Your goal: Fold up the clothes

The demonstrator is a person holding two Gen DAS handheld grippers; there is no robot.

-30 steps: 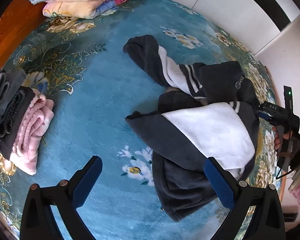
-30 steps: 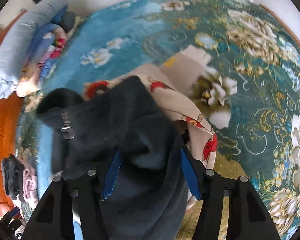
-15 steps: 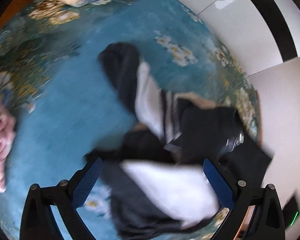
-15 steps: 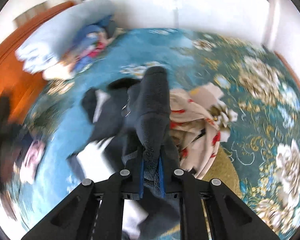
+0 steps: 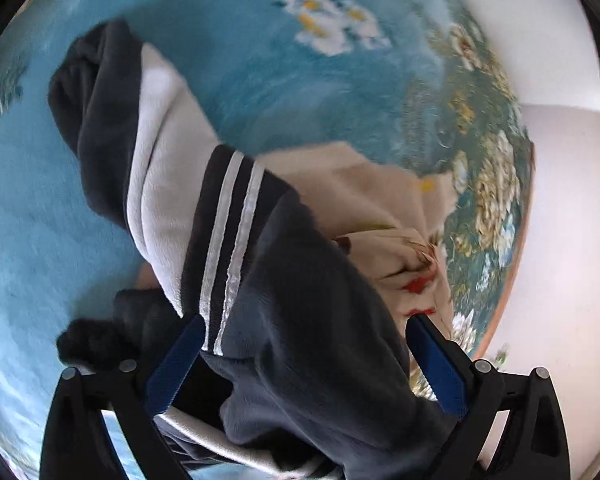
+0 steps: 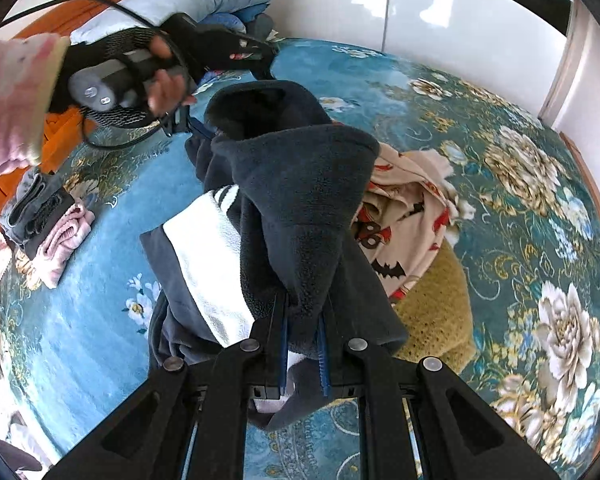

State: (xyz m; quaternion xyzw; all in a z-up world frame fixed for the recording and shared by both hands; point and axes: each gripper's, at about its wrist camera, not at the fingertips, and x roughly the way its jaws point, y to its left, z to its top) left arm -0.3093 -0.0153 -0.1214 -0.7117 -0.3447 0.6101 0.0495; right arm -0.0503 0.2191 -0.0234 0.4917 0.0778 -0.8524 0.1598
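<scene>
The right gripper [image 6: 303, 354] has its fingers pressed together on a bunched fold of the dark fleece garment [image 6: 300, 200], which hangs over them and lifts clear of the bed [image 6: 520, 240]. The left gripper [image 5: 300, 364] stands with fingers spread wide around another part of the same garment; they have just been closing a little, cloth lies between them, and the pads do not yet press on it. The fleece looks thick, soft and limp, light enough to lift yet prone to sag and slide, so an edge or hem near the striped band is probably the better hold than the bulky middle. It is charcoal with white panels and two thin white stripes [image 5: 228, 256]. Under the garment lies a cream printed cloth [image 6: 408, 208].
</scene>
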